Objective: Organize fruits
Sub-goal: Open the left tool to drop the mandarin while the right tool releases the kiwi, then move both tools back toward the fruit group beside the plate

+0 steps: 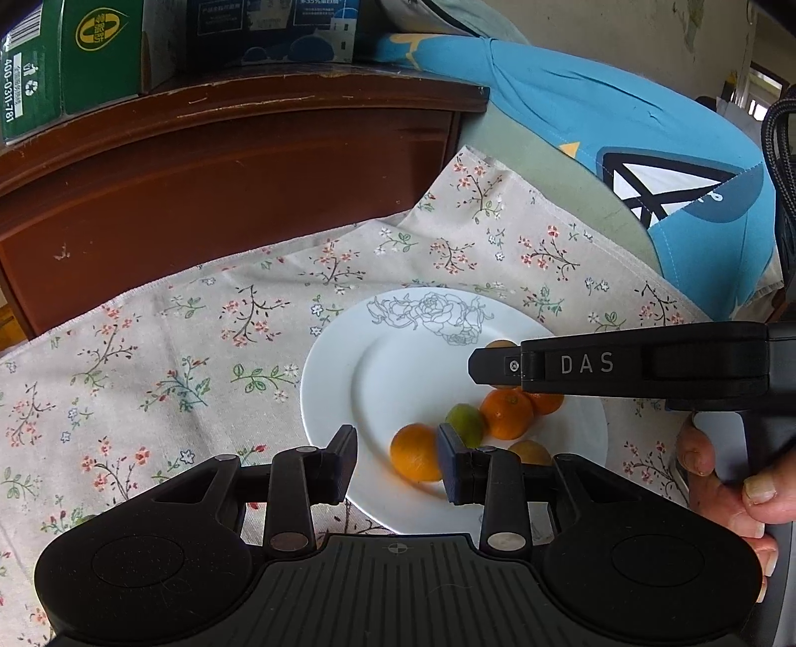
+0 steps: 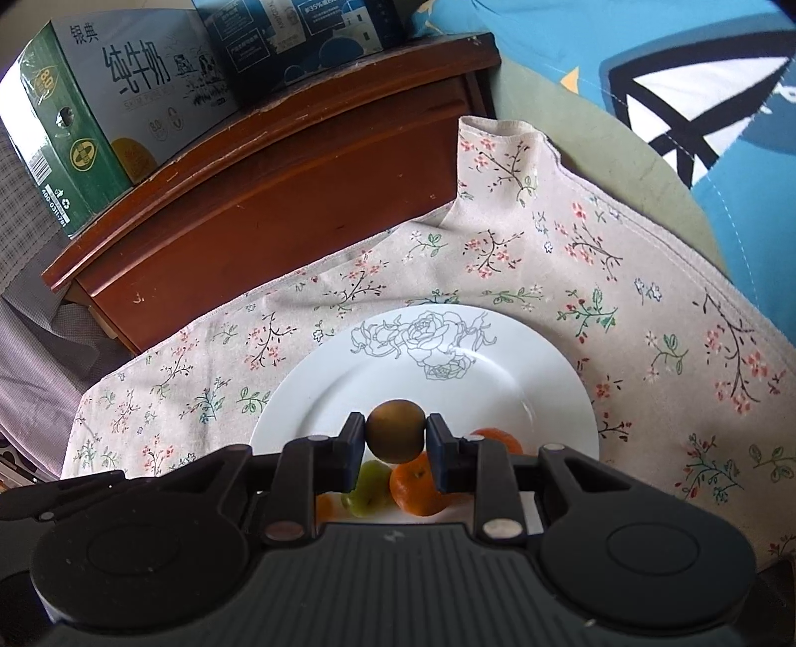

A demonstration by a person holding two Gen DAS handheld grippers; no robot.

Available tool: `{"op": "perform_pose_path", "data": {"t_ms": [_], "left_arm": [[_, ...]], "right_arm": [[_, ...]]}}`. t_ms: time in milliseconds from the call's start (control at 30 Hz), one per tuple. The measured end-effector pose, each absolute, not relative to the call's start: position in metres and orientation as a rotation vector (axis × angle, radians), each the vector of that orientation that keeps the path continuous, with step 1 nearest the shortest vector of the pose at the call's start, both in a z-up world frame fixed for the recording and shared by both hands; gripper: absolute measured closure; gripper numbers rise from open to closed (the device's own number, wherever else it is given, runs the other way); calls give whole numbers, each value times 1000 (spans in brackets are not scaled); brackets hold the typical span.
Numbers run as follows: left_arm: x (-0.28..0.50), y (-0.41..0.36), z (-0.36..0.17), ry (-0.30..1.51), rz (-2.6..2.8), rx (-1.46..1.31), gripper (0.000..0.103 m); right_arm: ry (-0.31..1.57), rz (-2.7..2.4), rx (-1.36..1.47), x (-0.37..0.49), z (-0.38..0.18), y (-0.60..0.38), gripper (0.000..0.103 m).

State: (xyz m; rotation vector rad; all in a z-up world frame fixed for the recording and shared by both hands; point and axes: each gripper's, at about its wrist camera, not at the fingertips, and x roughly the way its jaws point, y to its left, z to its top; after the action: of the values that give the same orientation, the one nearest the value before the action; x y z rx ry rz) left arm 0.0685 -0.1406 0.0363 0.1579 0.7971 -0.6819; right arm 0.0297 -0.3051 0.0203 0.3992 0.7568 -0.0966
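Note:
A white plate [image 1: 398, 358] with a rose drawing lies on the flowered cloth. On it sit several fruits: an orange [image 1: 414, 452], a green fruit [image 1: 466, 424], two more oranges [image 1: 506, 413] and a brownish fruit [image 1: 530, 452]. My left gripper [image 1: 397, 463] is open and empty over the plate's near edge, beside the first orange. My right gripper [image 2: 395, 453] is shut on a brown round fruit [image 2: 396, 430] and holds it above the plate [image 2: 497, 363], over the green fruit [image 2: 370, 485] and an orange [image 2: 418, 490]. In the left wrist view the right gripper comes in from the right.
A dark wooden cabinet [image 1: 224, 189] stands behind the cloth, with a green milk carton [image 2: 99, 114] and a blue box [image 2: 298, 30] on top. A blue cushion [image 1: 646, 164] lies at the back right. The flowered cloth [image 1: 149, 358] extends left of the plate.

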Motion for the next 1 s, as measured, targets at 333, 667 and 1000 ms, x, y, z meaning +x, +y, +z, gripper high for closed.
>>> {"op": "perform_pose_path", "data": {"t_ms": [333, 667, 1000], "left_arm": [[63, -137, 50, 784, -617, 185, 39], [68, -109, 59, 841, -525, 193, 31], [65, -65, 67, 873, -445, 157, 31]], "right_arm": [[740, -95, 416, 29, 27, -306, 70], [752, -61, 401, 23, 33, -297, 66], [754, -13, 385, 2, 43, -279, 64]]}}
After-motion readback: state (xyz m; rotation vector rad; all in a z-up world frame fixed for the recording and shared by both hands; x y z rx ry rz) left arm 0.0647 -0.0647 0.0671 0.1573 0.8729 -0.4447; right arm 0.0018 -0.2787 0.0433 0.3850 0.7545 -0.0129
